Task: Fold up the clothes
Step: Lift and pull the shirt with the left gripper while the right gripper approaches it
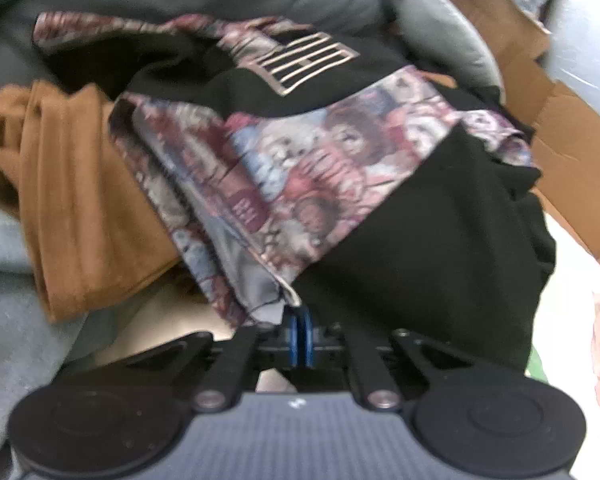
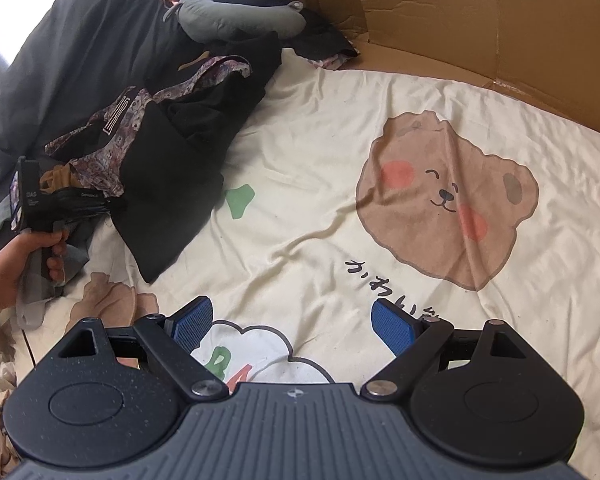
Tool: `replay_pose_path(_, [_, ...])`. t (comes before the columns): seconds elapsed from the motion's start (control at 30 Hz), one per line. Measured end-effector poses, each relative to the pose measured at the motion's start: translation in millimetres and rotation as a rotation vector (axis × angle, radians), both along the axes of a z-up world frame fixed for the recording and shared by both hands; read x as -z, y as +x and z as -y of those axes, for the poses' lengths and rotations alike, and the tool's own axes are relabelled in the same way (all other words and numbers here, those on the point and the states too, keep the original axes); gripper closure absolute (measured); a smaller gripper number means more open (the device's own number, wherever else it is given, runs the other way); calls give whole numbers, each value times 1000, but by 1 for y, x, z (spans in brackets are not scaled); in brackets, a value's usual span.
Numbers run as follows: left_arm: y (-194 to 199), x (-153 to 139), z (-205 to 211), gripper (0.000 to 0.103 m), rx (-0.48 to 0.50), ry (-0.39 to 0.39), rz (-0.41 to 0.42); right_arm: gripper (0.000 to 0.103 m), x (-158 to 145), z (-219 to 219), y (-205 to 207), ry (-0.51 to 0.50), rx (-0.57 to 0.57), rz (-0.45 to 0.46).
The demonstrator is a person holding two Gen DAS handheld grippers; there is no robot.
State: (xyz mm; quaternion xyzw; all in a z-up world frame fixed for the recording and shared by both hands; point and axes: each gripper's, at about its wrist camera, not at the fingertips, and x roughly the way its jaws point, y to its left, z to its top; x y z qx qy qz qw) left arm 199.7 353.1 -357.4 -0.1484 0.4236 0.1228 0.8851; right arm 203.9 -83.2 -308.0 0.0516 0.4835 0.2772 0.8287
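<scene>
Two tools are in view. Left tool (image 1: 300, 330), held level in the left hand (image 2: 24, 256), is clamped on the patterned edge of the black garment (image 1: 440, 216) heaped at the bed's (image 2: 340, 128) side. Right tool (image 2: 294, 326) hovers over the bedsheet with fingers spread apart, holding nothing.

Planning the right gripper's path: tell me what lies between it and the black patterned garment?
In the right wrist view, only bare cartoon-bear bedsheet lies between the open right gripper and the garment.
</scene>
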Motion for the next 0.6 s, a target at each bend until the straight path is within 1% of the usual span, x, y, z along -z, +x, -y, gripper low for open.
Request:
replay_pose_path(0.07, [-2,-7,5,101,19,11,14,13,-1,0,1,7,4,-1])
replay_pose_path(0.27, [-13,-33,17,101,88,-5,68,12,-6,0,2,27,8,1])
replay_pose_path(0.37, [-22,-45,31,101,149,15,93,13,-8,-1,2,36,9,3])
replay_pose_path(0.5, [-17,-59,54,101,243,48,115,13,-11,-2,2,47,10,6])
replay_pose_path(0.6, [-25,-68,69,101,295,41,125,12,-13,-2,2,58,12,7])
